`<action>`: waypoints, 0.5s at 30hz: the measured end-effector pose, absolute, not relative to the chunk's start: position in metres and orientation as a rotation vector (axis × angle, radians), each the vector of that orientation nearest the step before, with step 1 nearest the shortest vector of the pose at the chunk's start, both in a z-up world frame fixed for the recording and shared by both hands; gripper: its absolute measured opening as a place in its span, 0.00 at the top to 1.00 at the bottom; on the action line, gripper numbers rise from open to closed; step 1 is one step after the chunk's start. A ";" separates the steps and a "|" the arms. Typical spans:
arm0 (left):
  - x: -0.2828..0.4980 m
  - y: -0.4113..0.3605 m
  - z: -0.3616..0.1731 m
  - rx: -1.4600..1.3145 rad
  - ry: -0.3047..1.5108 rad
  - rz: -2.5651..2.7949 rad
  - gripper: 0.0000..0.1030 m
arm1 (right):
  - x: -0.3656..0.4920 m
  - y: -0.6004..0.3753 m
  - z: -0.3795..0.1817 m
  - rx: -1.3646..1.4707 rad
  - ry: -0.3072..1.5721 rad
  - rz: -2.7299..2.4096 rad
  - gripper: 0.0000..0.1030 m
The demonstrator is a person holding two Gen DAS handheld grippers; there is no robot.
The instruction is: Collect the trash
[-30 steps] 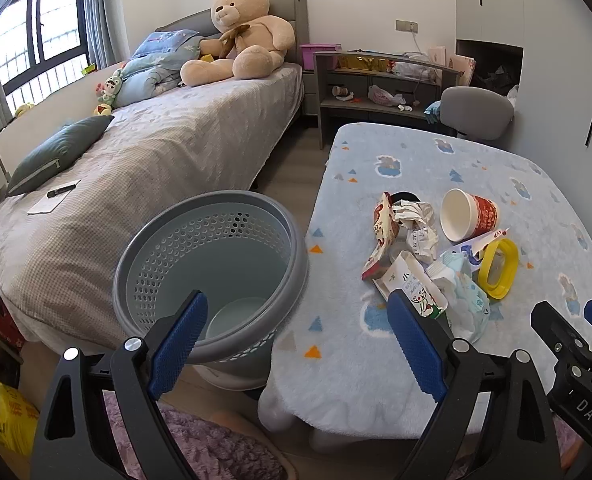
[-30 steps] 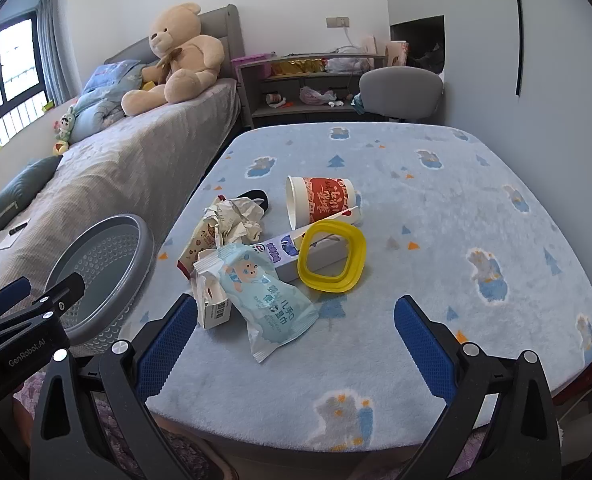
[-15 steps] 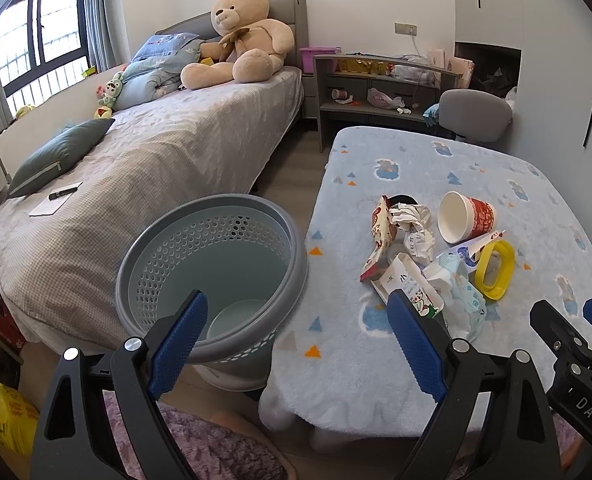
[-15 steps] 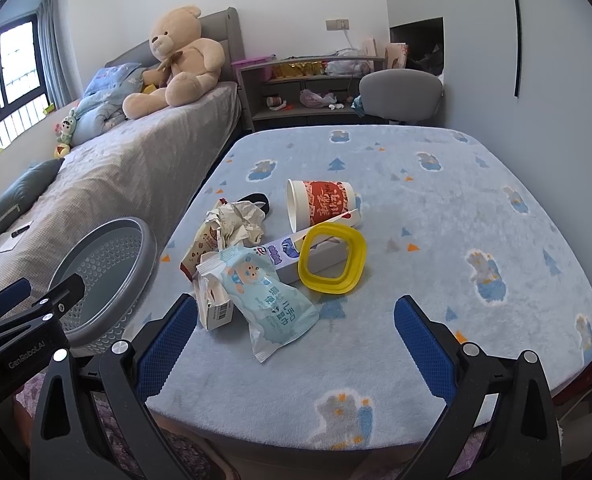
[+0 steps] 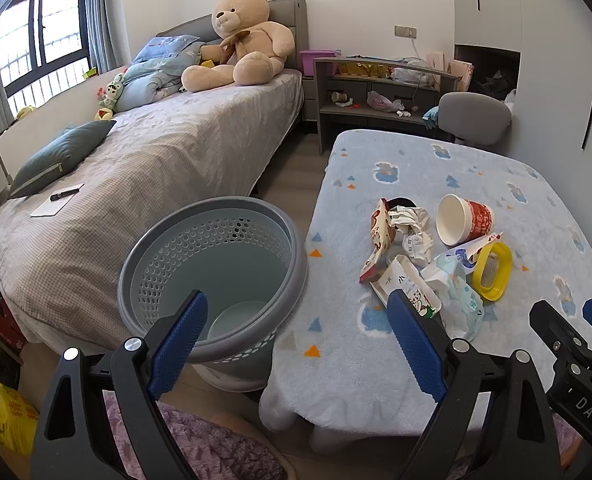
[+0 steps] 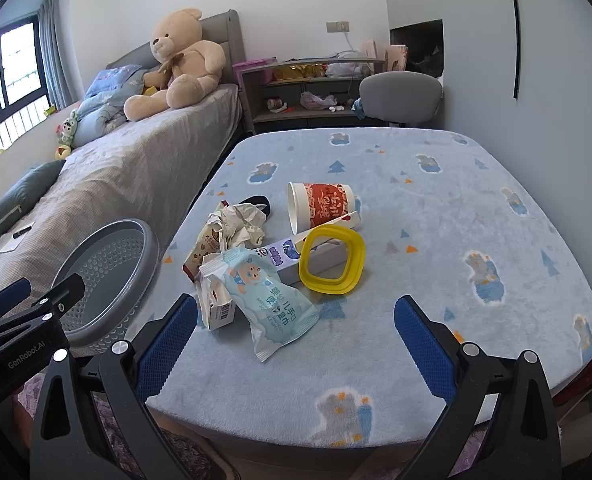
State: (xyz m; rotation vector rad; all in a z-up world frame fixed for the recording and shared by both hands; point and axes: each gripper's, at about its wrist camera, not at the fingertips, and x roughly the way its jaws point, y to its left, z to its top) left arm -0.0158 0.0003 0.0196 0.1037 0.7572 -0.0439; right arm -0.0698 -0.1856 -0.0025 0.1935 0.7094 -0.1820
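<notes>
**Nothing binned yet**

From the left wrist, our left gripper (image 5: pixel 296 336) hangs with fingers wide apart and empty, over the gap between the grey basket (image 5: pixel 216 276) and the table (image 5: pixel 496 184). The basket looks bare inside (only its pale floor shows).

From the right wrist, our right gripper (image 6: pixel 296 336) is likewise spread and empty, short of the trash heap near the table's left edge: wipes packet (image 6: pixel 266 292), crumpled paper (image 6: pixel 242 222), paper cup (image 6: pixel 322 206), yellow ring (image 6: pixel 332 260). We judge every piece is left to collect.

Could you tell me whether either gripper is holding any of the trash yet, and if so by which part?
Nothing is held: the left gripper and right gripper are both open and empty.
</notes>
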 end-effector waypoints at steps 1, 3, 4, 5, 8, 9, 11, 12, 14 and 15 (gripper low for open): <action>-0.016 0.000 0.020 0.103 0.757 -0.044 0.16 | -0.070 -0.185 -0.001 0.193 0.707 -0.182 0.06; -0.016 0.000 0.020 0.103 0.757 -0.044 0.15 | -0.071 -0.185 0.002 0.191 0.705 -0.182 0.06; -0.016 0.000 0.020 0.103 0.756 -0.044 0.15 | -0.071 -0.185 0.001 0.192 0.706 -0.182 0.06; -0.016 0.000 0.020 0.103 0.757 -0.044 0.15 | -0.071 -0.185 0.001 0.193 0.705 -0.182 0.06; -0.016 0.000 0.021 0.103 0.757 -0.044 0.15 | -0.072 -0.184 0.002 0.193 0.705 -0.182 0.06; -0.016 0.000 0.020 0.103 0.757 -0.044 0.15 | -0.072 -0.184 0.001 0.193 0.704 -0.182 0.06; -0.016 0.000 0.020 0.103 0.757 -0.044 0.15 | -0.072 -0.184 0.003 0.194 0.702 -0.182 0.06; -0.016 0.000 0.020 0.103 0.757 -0.044 0.15 | -0.072 -0.184 0.004 0.194 0.700 -0.181 0.06; -0.016 0.000 0.020 0.103 0.756 -0.044 0.15 | -0.077 -0.184 0.008 0.194 0.694 -0.180 0.06; -0.016 0.000 0.021 0.103 0.756 -0.045 0.15 | -0.077 -0.184 0.008 0.193 0.695 -0.180 0.06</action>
